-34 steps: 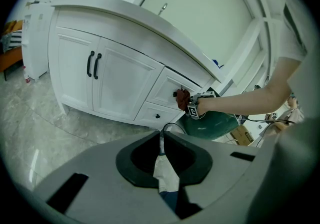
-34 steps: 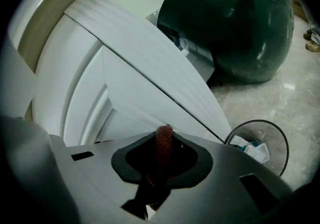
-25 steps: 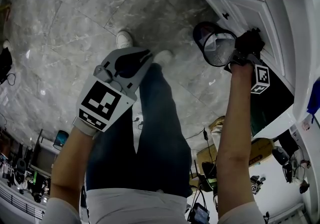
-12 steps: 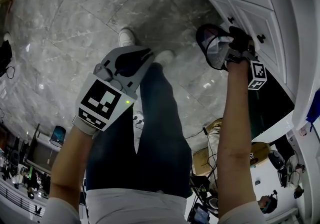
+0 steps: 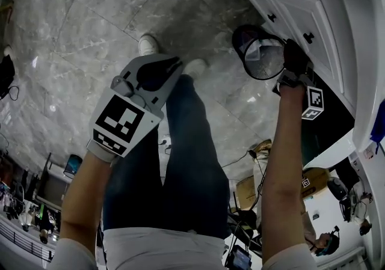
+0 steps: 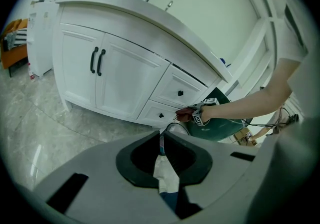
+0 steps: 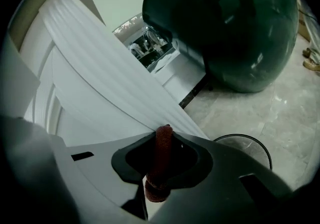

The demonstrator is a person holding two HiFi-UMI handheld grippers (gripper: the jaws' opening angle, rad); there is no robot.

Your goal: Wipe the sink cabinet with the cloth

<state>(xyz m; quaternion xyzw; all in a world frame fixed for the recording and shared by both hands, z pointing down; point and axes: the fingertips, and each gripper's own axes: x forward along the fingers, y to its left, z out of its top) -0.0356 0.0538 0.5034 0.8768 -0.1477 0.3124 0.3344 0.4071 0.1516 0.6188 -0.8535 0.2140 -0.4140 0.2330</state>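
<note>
Cloth point(image 7: 159, 168) (a reddish-brown one) is pinched upright in the closed right gripper point(image 7: 162, 135), and its tip seems to touch the white sink cabinet point(image 7: 100, 93) front. For a good wipe, I think it needs even pressure along the panel moulding. The left gripper point(image 6: 161, 140) is closed on nothing, apart over the floor point(image 5: 120, 16). The wire basket point(image 5: 274, 61) just beside the cabinet holds something pale, perhaps a liner.
</note>
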